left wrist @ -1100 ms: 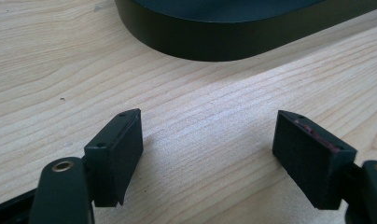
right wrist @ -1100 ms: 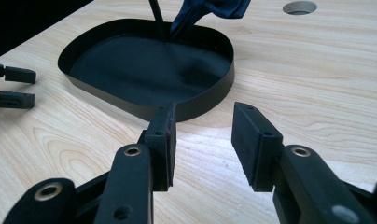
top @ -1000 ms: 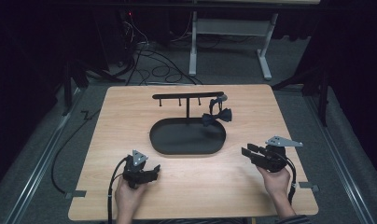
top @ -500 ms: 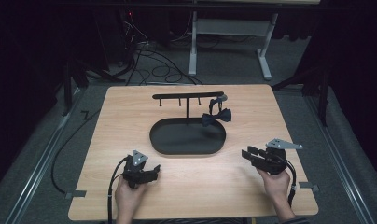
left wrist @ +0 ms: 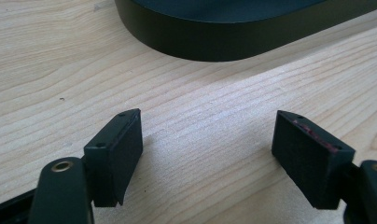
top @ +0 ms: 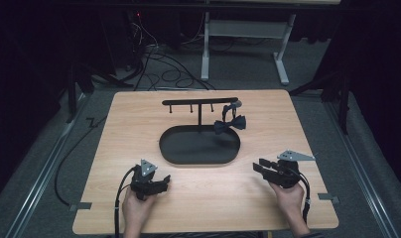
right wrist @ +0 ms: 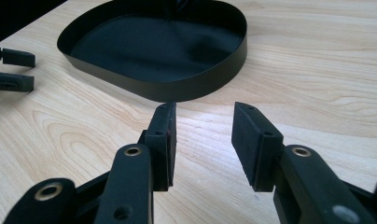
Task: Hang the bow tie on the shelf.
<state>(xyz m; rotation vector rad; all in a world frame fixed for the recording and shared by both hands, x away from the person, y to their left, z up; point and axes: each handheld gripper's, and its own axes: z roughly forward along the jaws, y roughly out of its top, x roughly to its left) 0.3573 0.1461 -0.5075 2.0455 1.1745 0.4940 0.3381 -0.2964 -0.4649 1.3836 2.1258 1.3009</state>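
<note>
A black oval tray (top: 171,148) lies at the table's middle, and a T-shaped black stand (top: 199,102) with small hooks rises from its far side. From the right end of the stand's bar hangs a dark bow tie (top: 229,123). My left gripper (top: 163,181) rests near the front edge, left of the tray. Its jaws are wide open over bare wood (left wrist: 207,128), with the tray's wall (left wrist: 200,44) just ahead. Right of the tray, my right gripper (top: 260,167) is held low. It is open and holds nothing (right wrist: 203,116), and it faces the tray's rim (right wrist: 191,88).
The wooden table (top: 298,124) has bare room on both sides of the tray. In the right gripper view the left gripper's jaws (right wrist: 14,70) show at the far left. Cables and a desk frame (top: 208,29) lie on the floor beyond the table.
My right gripper has drifted slightly toward the table's near edge. The left gripper, the tray and the bow tie have stayed in place.
</note>
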